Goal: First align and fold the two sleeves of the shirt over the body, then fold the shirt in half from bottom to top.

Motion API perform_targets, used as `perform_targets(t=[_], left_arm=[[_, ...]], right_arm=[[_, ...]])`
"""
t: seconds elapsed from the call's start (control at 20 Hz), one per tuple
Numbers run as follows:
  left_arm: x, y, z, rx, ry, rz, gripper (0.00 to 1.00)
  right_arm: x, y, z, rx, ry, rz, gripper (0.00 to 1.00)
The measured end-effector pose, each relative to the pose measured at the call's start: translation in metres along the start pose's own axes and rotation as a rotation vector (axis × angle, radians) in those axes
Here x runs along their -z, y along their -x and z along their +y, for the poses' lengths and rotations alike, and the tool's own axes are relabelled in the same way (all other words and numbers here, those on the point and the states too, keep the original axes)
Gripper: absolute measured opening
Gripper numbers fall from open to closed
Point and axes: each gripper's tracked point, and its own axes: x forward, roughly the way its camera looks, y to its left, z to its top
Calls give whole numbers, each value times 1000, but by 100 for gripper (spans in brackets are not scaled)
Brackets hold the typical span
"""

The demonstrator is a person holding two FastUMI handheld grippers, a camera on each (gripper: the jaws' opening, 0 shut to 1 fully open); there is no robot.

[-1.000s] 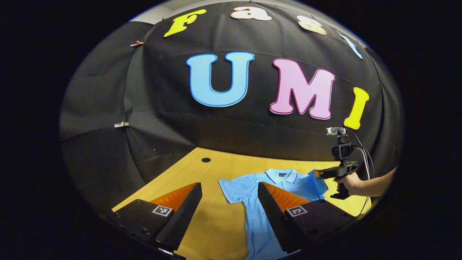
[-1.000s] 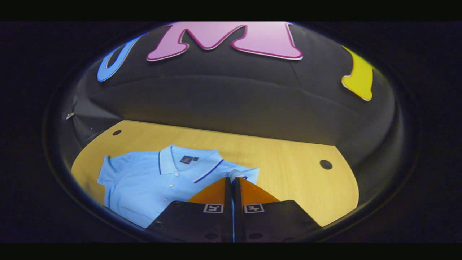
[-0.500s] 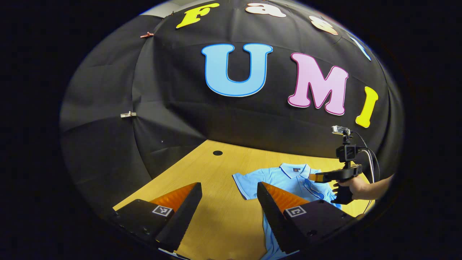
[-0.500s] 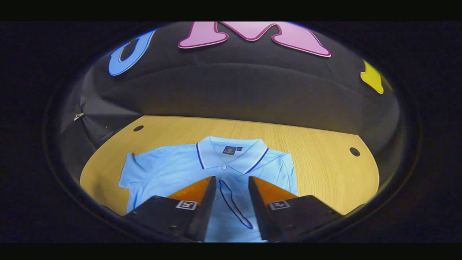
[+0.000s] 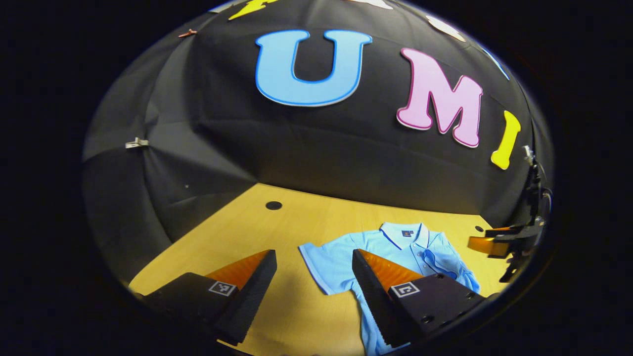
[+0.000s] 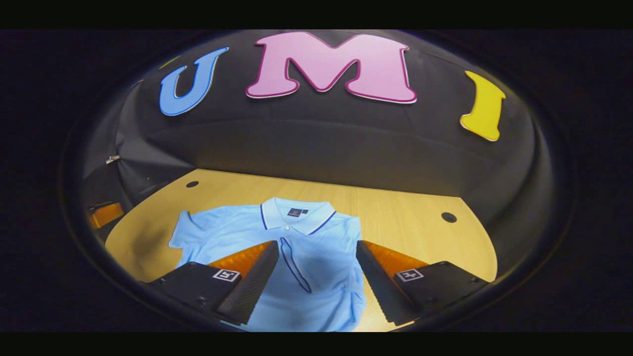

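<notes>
You held the right tool [image 6: 316,269] wide apart and empty above the shirt [image 6: 232,230], its fingers [image 6: 257,277] straddling the chest below the collar [image 6: 296,220]. The shirt lay flat, collar toward the booth wall, on the counter [image 6: 410,222]. The sleeve on the right of that view lay folded over the body, its dark-trimmed edge [image 6: 294,264] running down between your fingers; the other sleeve [image 6: 185,232] lay spread out on the wood.

Your left tool [image 5: 314,277] was also wide and empty, held off to the shirt's spread-sleeve side [image 5: 316,262], one finger [image 5: 376,291] over the cloth's edge. In the left gripper view your right tool [image 5: 487,243] sat at the far right edge.
</notes>
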Motion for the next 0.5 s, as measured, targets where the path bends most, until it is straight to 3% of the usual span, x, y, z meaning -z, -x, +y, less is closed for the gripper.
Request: perform_targets(t=[0.15,0.2,0.25,0.35,0.4,0.5], left_arm=[[10,-46,-9,11,-46,39,98],[18,-61,-14,26,-34,68,93],[24,-73,-16,33,-15,92,98],[36,-99,-6,-1,-1,130,98],[40,-110,-1,-17,-2,145,93],[49,-131,8,-41,-14,168,98]], right_arm=[[-5,34,-30,44,44,-24,98],[-5,45,-35,49,69,-31,98],[-6,56,-38,48,85,-39,98],[-10,77,-38,38,74,-55,98],[-10,87,-39,35,64,-56,98],[-9,102,-41,37,73,-53,98]])
